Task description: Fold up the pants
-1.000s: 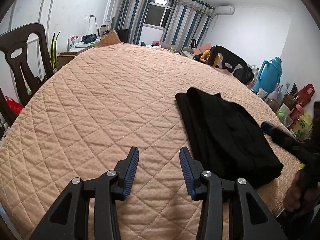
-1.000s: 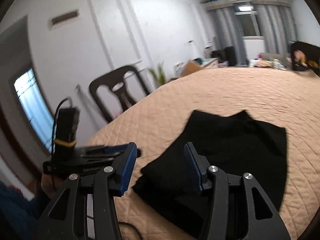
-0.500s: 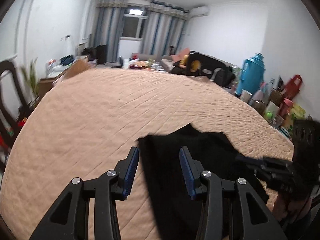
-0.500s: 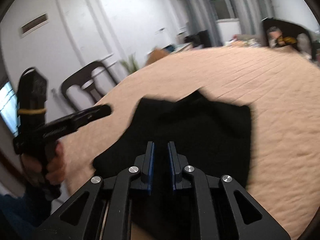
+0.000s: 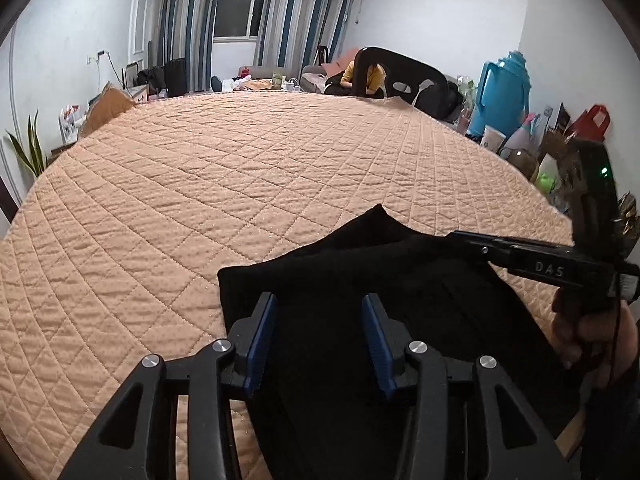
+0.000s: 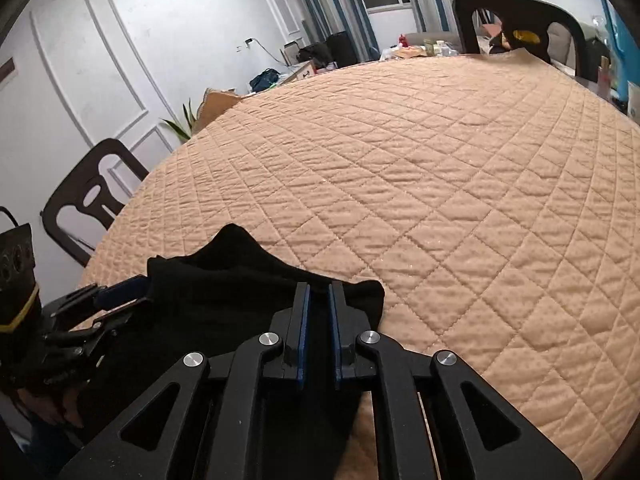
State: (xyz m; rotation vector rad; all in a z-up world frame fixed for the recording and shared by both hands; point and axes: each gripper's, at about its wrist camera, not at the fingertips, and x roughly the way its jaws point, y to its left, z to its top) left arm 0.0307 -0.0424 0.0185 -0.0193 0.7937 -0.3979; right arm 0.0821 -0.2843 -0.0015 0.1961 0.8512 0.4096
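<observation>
Black folded pants (image 5: 400,300) lie near the front edge of the quilted peach cover (image 5: 240,184). My left gripper (image 5: 320,320) hovers over their left part, its jaws apart and opening, with cloth below the blue pads but not pinched. In the right wrist view the pants (image 6: 224,296) fill the lower left. My right gripper (image 6: 319,312) sits at their far right edge, its jaws closing to a narrow slit filled with black cloth. From the left wrist view the right gripper (image 5: 476,245) rests flat on the pants' right edge. The left gripper (image 6: 128,304) meets the pants' left edge.
Dark chairs stand at the far side (image 5: 400,72) and the left side (image 6: 92,208) of the bed. A blue thermos (image 5: 500,96), bags and bottles crowd the right. A plant (image 6: 180,124) and boxes stand by the white wall. A hand (image 5: 588,336) holds the right tool.
Both grippers swung in over the pants from the sides. The right gripper went from wide open to almost closed. The left gripper moved from bare quilt to above the black cloth.
</observation>
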